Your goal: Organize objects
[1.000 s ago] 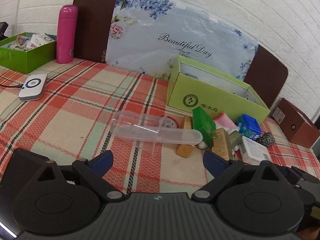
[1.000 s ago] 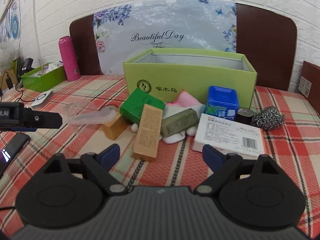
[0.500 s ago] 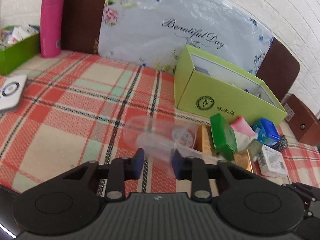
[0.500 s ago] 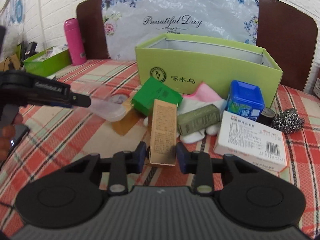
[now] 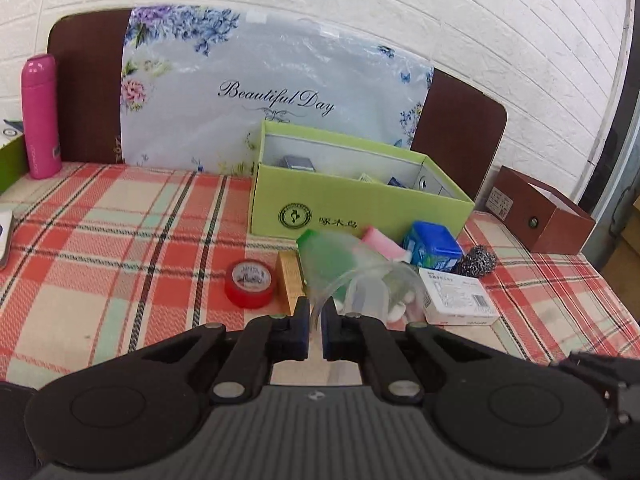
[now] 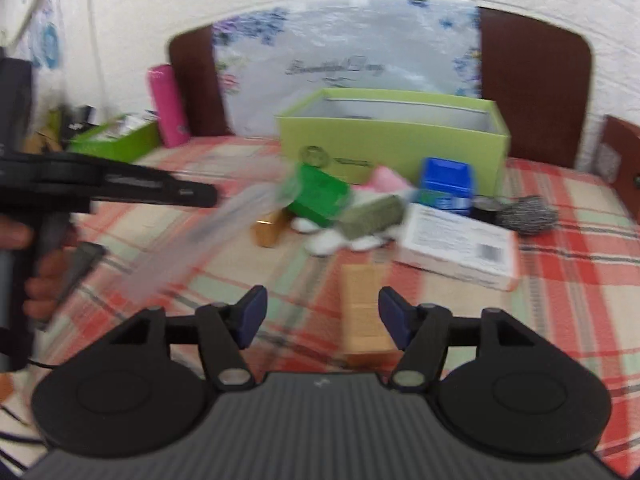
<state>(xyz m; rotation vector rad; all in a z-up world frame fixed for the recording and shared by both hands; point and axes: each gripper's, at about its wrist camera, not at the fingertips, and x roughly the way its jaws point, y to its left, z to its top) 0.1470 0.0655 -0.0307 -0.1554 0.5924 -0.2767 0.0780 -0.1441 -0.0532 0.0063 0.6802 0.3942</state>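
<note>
My left gripper (image 5: 315, 322) is shut on the rim of a clear plastic container (image 5: 368, 286) and holds it lifted in front of the pile. It shows blurred in the right wrist view (image 6: 208, 236), with the left gripper's fingers (image 6: 160, 192) on it. My right gripper (image 6: 322, 312) is open; a tan box (image 6: 362, 316) lies on the cloth between its jaws, loose. The lime green box (image 5: 352, 196) stands open behind the pile, with a few items inside. The pile holds a green box (image 6: 320, 194), a blue box (image 5: 432, 246), a white carton (image 5: 460, 296) and an olive bar (image 6: 372, 214).
A red tape roll (image 5: 251, 282) and a second tan box (image 5: 290, 278) lie left of the pile. A steel scourer (image 5: 478, 260), a brown box (image 5: 540, 216), a pink bottle (image 5: 40, 116) and another green box (image 6: 116, 140) stand around on the plaid tablecloth (image 5: 120, 248).
My left gripper closed on the clear container and lifted it, uncovering the red tape roll. My right gripper opened and let go of the tan box, which now lies on the cloth.
</note>
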